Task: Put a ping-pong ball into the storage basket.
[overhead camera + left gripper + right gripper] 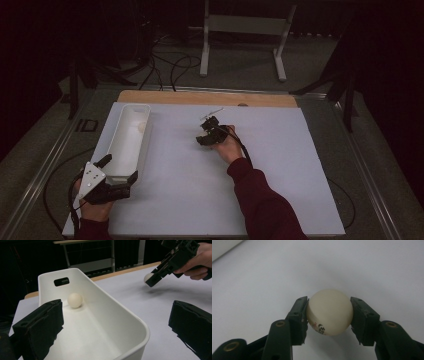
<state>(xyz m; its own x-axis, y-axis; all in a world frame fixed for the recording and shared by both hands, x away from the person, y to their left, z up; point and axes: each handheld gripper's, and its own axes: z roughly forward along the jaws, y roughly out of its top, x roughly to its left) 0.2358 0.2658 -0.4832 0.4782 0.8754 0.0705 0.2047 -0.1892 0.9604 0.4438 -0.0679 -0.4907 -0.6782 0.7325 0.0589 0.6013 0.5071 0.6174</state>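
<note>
A cream ping-pong ball point(329, 311) with dark print sits pressed between the two pads of my right gripper point(329, 315), which is shut on it just above the white tabletop. In the high view the right gripper point(204, 140) hangs over the middle of the table. The left gripper view catches it farther off point(151, 280) with the ball point(147, 277) at its tip. A long white bin point(145, 145) lies along the left side, and a second ball point(74, 300) rests at its far end. My left gripper point(120, 169) stands open around the bin's near end point(140, 340).
The white board point(280, 165) covers the table, with a wooden strip point(200, 97) along its far edge. Beyond it a white metal stand point(240, 25) and loose cables point(170, 67) lie on the floor. A metal rail point(45, 170) runs down the table's left side.
</note>
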